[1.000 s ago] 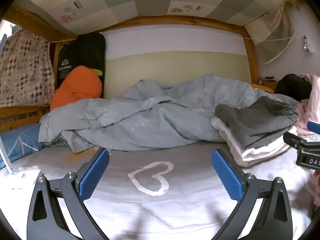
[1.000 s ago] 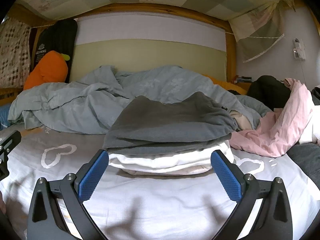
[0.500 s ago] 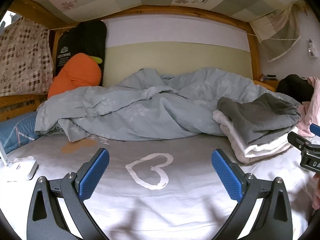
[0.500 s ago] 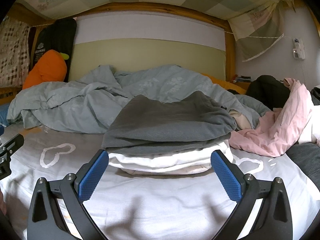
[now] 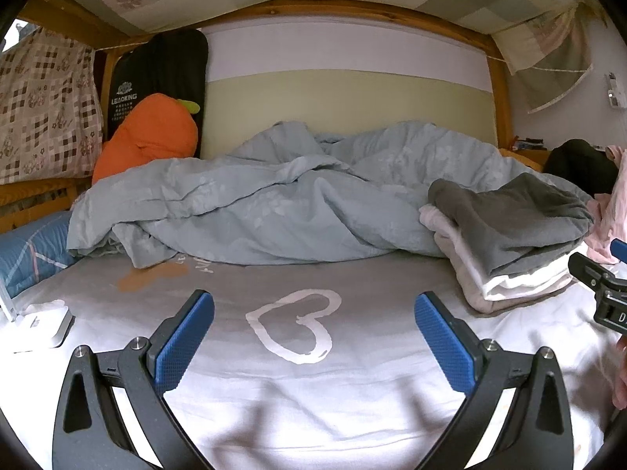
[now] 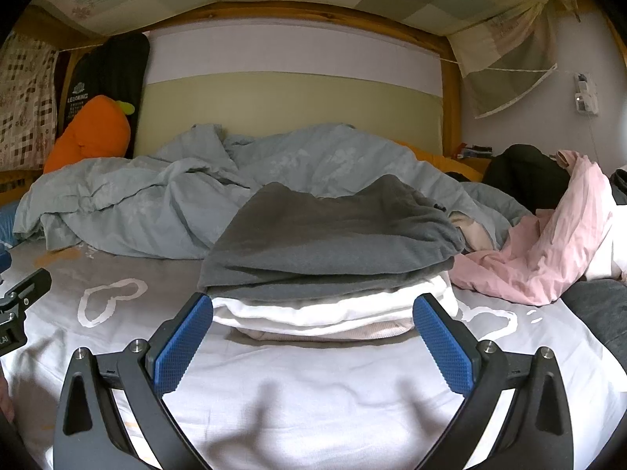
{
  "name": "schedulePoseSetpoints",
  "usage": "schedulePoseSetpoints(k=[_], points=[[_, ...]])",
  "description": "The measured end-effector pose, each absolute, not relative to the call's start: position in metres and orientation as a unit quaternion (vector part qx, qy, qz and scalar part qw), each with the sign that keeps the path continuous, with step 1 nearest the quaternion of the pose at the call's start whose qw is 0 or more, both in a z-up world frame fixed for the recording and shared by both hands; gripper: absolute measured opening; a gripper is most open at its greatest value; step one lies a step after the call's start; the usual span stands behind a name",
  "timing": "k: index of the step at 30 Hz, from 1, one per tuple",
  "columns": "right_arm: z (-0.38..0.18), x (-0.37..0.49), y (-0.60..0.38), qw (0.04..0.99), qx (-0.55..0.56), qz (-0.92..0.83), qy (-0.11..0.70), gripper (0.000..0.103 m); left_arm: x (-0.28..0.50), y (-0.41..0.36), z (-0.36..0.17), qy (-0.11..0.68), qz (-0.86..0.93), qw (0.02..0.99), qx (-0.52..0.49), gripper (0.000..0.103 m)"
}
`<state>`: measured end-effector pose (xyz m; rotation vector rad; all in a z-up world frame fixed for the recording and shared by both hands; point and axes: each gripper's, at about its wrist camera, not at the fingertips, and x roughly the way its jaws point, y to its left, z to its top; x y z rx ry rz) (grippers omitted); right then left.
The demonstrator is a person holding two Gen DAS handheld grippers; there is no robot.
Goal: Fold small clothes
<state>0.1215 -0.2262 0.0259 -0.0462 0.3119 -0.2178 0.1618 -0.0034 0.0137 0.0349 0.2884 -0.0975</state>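
Both the left gripper [image 5: 313,337] and right gripper [image 6: 312,337] hang apart and empty, having drifted slightly; the folded stack [image 6: 333,270] sits finished, pink shirt [image 6: 548,250] at two o'clock likely next.

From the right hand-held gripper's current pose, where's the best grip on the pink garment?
Probably the raised ridge of the pink garment, approached from its left, where the right hand-held gripper sits open. The garment lies crumpled, unfolded, right of the folded stack, and that ridge stands clear of the bed sheet, giving a pinchable fold.
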Motion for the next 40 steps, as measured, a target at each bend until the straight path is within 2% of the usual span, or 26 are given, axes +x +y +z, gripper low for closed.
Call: schedulePoseSetpoints(k=[40], points=[[0.023,0.125,-0.226,0.98,-0.03,-0.108,0.164,0.103,0.156,-0.016,0.01,0.142,-0.049,0.986,0.07,0.102]])
